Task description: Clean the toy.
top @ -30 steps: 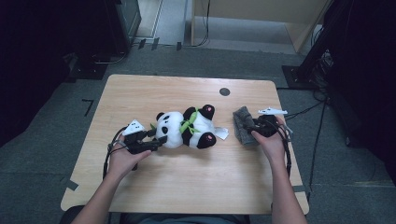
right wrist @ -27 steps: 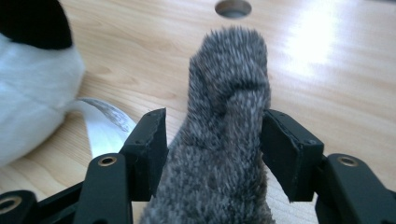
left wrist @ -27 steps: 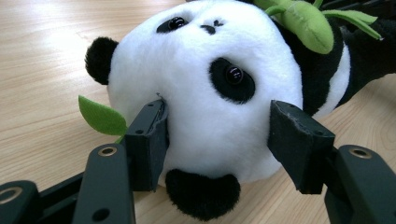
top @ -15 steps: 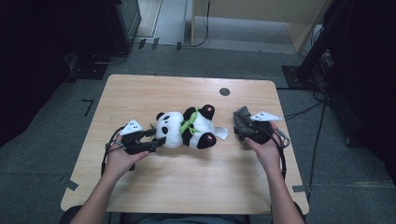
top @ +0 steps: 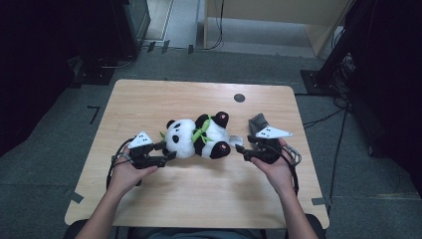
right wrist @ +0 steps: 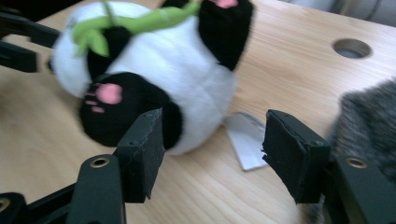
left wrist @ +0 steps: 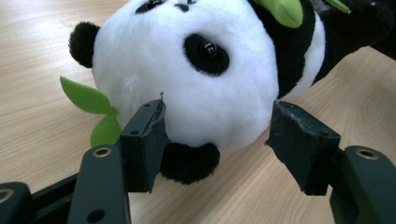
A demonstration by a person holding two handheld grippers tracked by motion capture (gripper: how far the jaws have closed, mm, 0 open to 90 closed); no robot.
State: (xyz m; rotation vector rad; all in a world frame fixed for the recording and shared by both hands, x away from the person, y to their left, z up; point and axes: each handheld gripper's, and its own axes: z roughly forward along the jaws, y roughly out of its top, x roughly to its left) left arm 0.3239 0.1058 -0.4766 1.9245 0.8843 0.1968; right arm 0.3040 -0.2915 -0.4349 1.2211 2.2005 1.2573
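A black and white panda plush point(top: 199, 137) with a green scarf lies on its side in the middle of the wooden table point(top: 199, 199), head to the left. My left gripper point(top: 168, 150) is open, its jaws on either side of the panda's head point(left wrist: 196, 70), with a gap at one pad. My right gripper point(top: 240, 152) is open just short of the panda's black foot point(right wrist: 112, 107); its jaws have just been opening with nothing gripped. A white tag point(right wrist: 245, 140) lies on the wood between them. A grey furry thing point(top: 259, 122) rests behind the right gripper.
A round hole point(top: 239, 97) sits in the table's far right part. A green felt leaf point(left wrist: 88, 98) sticks out beside the panda's head. Dark cabinets, stands and cables stand on the grey floor around the table.
My right gripper has moved left, away from the grey furry thing, toward the panda's feet. The left gripper and the panda have stayed put.
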